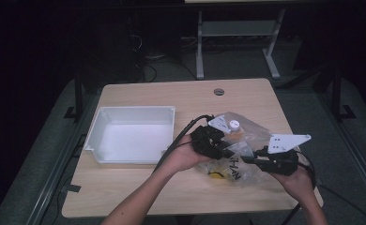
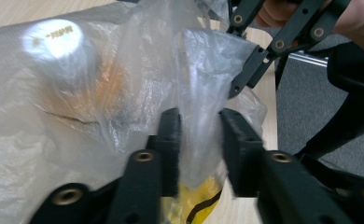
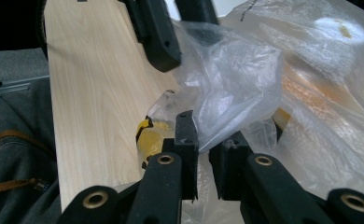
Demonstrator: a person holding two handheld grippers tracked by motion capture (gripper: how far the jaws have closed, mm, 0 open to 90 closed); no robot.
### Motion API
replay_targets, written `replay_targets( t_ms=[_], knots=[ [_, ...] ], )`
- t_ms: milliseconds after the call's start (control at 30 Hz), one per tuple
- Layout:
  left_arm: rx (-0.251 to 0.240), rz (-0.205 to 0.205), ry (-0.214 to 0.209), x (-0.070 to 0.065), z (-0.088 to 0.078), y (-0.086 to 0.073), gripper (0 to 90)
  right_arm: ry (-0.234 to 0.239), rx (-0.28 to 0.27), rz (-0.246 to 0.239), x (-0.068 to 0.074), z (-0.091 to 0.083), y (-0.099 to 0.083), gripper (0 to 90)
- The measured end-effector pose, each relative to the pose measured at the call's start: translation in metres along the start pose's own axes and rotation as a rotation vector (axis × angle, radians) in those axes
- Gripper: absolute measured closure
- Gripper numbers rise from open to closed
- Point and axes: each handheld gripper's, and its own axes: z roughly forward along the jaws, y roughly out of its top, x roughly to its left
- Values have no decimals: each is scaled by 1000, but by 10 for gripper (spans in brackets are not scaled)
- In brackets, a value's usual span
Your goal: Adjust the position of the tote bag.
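A crumpled clear plastic bag [image 1: 249, 136] [image 2: 77, 121] [image 3: 311, 93] lies on the right half of the wooden table [image 1: 125, 187]. Inside it are an orange bottle with a white cap [image 1: 234, 124] [image 2: 52, 39] [image 3: 341, 28] and something yellow with black marks [image 1: 215, 173] [image 3: 147, 135]. My left gripper [image 1: 228, 151] [image 2: 199, 123] is at the bag's left side. A raised fold of film stands between its jaws, which are still apart. My right gripper [image 1: 247, 159] [image 3: 207, 135] comes in from the right and is shut on the same bunched film.
An empty white plastic bin [image 1: 101, 140] sits on the left part of the table. A round cable hole [image 1: 219, 91] is near the far edge. Grey floor and a table frame [image 1: 237, 42] lie beyond.
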Motion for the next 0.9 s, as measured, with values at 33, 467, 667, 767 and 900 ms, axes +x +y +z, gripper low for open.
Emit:
replay_targets(
  t_ms=[33,467,667,767,900],
  knots=[
    [2,3,8,0,0,0,750,2,-1,-1,0,0,0,804],
    [-14,-21,27,7,-2,-6,896,17,-13,24,-4,-2,-1,707],
    [-20,-32,30,10,-6,-13,896,21,-17,54,-8,-12,-3,532],
    [-22,-40,30,12,-8,-16,897,31,-17,67,-10,-19,-5,474],
    [-29,-48,31,13,-10,-18,897,23,-19,93,-14,-30,-7,430]
  ],
)
